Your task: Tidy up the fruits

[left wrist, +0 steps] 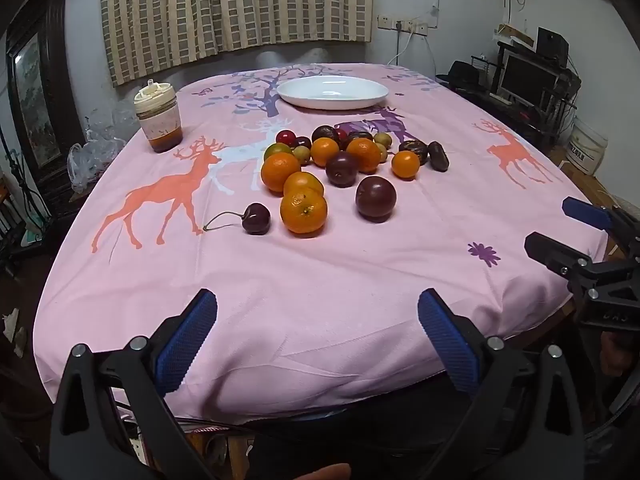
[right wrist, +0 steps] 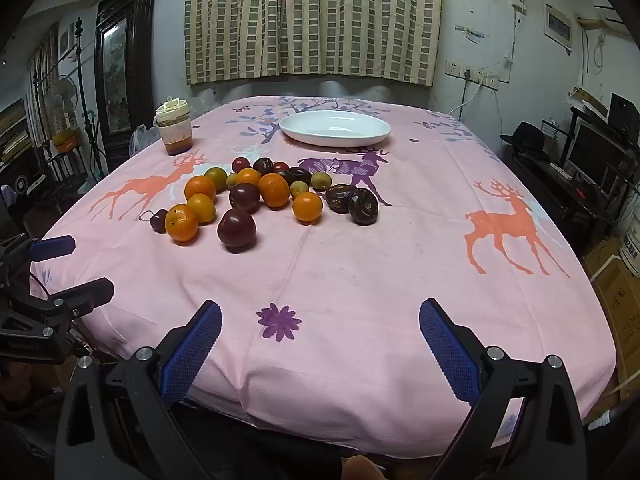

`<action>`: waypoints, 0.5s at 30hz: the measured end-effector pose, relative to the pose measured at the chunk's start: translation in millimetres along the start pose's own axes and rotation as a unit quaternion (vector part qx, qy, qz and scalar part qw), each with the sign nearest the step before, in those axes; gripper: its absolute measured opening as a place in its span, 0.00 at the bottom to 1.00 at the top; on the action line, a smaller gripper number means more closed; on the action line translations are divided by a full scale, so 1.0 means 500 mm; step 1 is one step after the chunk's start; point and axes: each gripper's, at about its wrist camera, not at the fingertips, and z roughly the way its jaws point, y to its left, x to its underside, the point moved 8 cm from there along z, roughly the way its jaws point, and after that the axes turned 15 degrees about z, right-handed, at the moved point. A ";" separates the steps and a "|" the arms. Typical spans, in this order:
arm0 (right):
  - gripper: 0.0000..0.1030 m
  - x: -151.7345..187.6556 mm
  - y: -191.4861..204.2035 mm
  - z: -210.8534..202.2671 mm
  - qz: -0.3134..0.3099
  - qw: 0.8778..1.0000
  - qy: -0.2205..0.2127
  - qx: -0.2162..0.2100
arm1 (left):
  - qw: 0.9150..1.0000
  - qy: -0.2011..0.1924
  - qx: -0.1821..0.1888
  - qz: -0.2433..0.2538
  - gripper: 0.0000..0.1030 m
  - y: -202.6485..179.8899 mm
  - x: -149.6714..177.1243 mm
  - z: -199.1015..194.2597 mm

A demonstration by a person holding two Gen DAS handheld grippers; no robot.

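A loose heap of fruit lies mid-table: several oranges (left wrist: 303, 210) (right wrist: 182, 222), dark plums (left wrist: 375, 198) (right wrist: 236, 229), a stemmed cherry (left wrist: 256, 219) (right wrist: 159, 220), small green-yellow fruits (right wrist: 321, 180) and dark wrinkled dates (left wrist: 438, 155) (right wrist: 363, 206). Behind the heap stands an empty white oval plate (left wrist: 333, 92) (right wrist: 335, 128). My left gripper (left wrist: 317, 312) hovers open over the near table edge, nothing between its blue pads. My right gripper (right wrist: 320, 322) is likewise open and holds nothing, well short of the fruit. Each gripper shows at the other view's side: the right gripper (left wrist: 560, 226) and the left gripper (right wrist: 84, 264).
The table wears a pink cloth (left wrist: 320, 272) (right wrist: 360, 272) printed with deer. A lidded jar (left wrist: 159, 117) (right wrist: 174, 127) stands at the far left corner. Curtains hang behind; a dark cabinet (right wrist: 124, 60) is at left, shelves with a monitor (left wrist: 528, 76) at right.
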 end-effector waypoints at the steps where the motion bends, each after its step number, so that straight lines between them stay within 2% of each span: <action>1: 0.96 0.000 0.000 0.000 0.000 1.000 0.001 0.000 | 1.000 -0.001 0.000 0.000 0.96 0.000 0.000 -0.001; 15: 0.96 0.004 0.008 -0.001 -0.004 1.000 0.001 0.000 | 1.000 -0.001 0.006 -0.002 0.96 -0.014 -0.004 -0.003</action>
